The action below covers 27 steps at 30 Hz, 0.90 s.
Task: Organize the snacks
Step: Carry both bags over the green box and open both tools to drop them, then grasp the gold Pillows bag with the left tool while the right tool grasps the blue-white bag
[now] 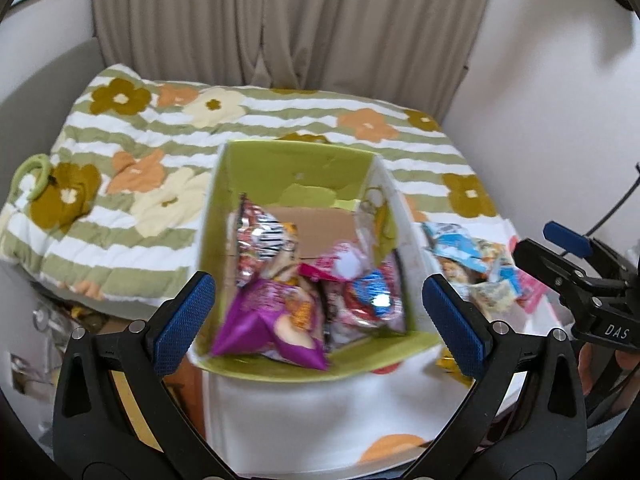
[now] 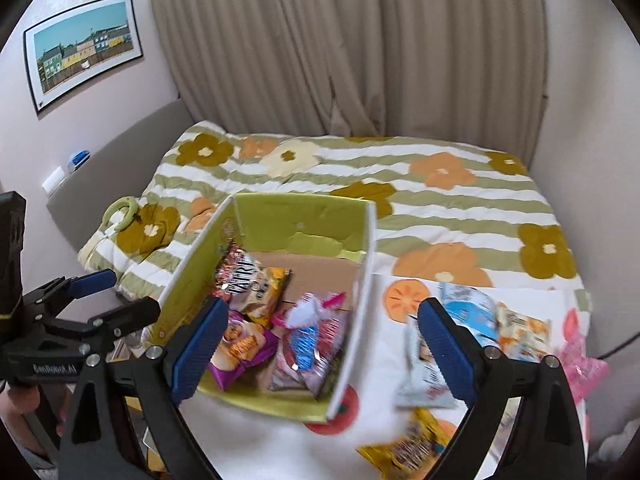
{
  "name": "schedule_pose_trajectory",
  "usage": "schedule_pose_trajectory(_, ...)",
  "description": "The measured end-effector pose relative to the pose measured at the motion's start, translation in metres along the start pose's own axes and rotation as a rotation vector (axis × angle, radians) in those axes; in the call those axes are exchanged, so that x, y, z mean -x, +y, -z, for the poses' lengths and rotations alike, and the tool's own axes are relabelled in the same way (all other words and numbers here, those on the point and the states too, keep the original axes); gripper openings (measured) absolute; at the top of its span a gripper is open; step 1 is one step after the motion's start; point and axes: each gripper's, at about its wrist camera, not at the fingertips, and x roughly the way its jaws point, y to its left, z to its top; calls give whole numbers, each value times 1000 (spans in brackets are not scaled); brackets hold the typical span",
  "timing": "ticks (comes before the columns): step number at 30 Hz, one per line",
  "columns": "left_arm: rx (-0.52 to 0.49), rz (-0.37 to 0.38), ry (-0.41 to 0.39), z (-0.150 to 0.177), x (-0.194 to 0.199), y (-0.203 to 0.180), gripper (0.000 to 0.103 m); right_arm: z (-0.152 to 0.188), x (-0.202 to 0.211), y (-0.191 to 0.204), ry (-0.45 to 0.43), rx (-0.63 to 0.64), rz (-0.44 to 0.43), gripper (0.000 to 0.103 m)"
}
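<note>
A green-lined cardboard box [image 1: 280, 168] [image 2: 296, 216] stands on a white cloth and holds several snack packets, among them a purple bag [image 1: 268, 320] [image 2: 236, 360] and a red-blue packet [image 1: 372, 300] [image 2: 308, 344]. My left gripper [image 1: 320, 312] is open and empty above the box's near side. My right gripper [image 2: 320, 348] is open and empty over the box's right wall; it also shows at the right edge of the left wrist view [image 1: 576, 272]. Loose packets lie right of the box: a blue one [image 2: 468, 308] [image 1: 456, 244], a yellow one [image 2: 404, 444], a white one [image 2: 424, 380].
A bed with a green-striped flower quilt [image 1: 160, 152] [image 2: 440, 184] lies behind the box, with beige curtains [image 2: 340, 40] beyond. A green ring [image 1: 32, 172] [image 2: 120, 210] lies on the quilt at left. A pink packet [image 2: 580, 364] lies at the far right. Clutter [image 1: 60, 320] sits below left.
</note>
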Motion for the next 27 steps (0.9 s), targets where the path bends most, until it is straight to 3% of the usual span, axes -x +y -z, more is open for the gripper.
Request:
schedule_pose_trajectory(8,-46,56,-17,24,5,-69,102,34,57,-63,-66,-91,84,95)
schedule_pose_trajectory(15,-98,75,8,57,-10,-152,102,69,87,-128,-65,-83,141,95)
schedule_pose_trajectory(20,-147,61,34,82,-32,-200,102,94,95,-171,-30,-66,140,95)
schedule_pose_trajectory(27,-221,17,103,117,-84,-236,102,120,70,-219,42,-57,62,95)
